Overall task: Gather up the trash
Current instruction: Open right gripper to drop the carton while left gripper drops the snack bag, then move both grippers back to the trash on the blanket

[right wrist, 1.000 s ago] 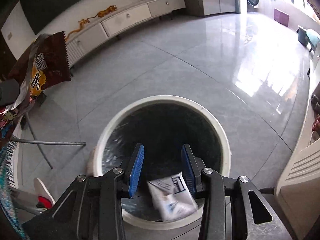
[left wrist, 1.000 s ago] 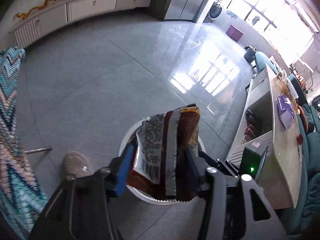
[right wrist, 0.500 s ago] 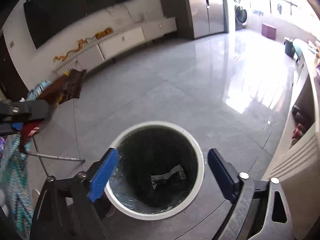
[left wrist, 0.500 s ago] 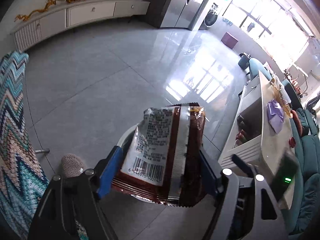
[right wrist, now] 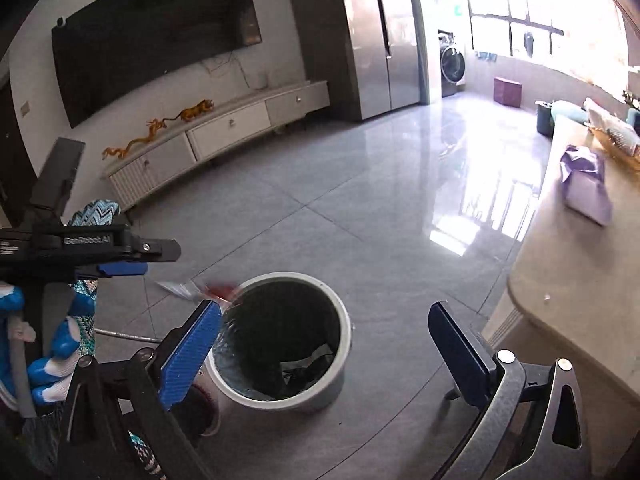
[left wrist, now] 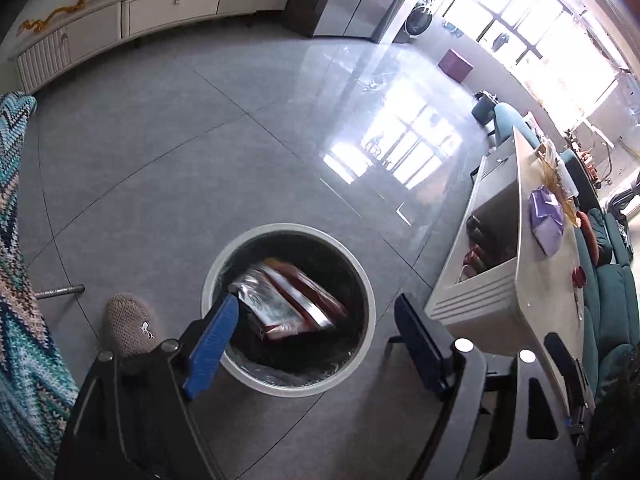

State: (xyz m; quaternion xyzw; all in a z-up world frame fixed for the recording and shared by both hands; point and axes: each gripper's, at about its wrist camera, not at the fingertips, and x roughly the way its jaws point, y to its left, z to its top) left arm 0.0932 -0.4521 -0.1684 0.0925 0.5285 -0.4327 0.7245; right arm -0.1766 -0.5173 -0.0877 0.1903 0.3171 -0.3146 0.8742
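Floor (left wrist: pixel 168 168): spreading grey and glossy under everything, throwing window glare.
Low table (right wrist: pixel 576 280): standing just beside the bin on its right, carrying a purple bag (right wrist: pixel 586 184).
Bin (left wrist: pixel 362 280): sitting on the tiles, white-rimmed, dark-lined, mouth facing up and unobstructed.
Patterned fabric (left wrist: pixel 18 280): hanging at the left edge, near a knitted slipper (left wrist: pixel 128 322).
Left gripper (left wrist: pixel 316 330): hovering over the bin mouth, fingers spread wide, gripping nothing.
Right gripper (right wrist: pixel 324 338): hanging near the bin from the other side, likewise spread wide and carrying nothing.
Snack wrapper (left wrist: pixel 288 296): blurring with motion; lying within the bin's opening in the left wrist view, yet showing as a red and clear smear right at the near rim in the right wrist view (right wrist: pixel 208 290), so not possible to tell whether fully inside.
White scrap (right wrist: pixel 306 362): lying at the bottom of the bin.
Risk, wrapper: possibly catching on the rim and sliding out onto the tiles, being light and crinkly.
Risk, bin: possibly tipping or skidding, given a blue finger (left wrist: pixel 212 346) dipping low enough to clip the rim.
Risk, grippers: possibly knocking together, both crowding the same opening.
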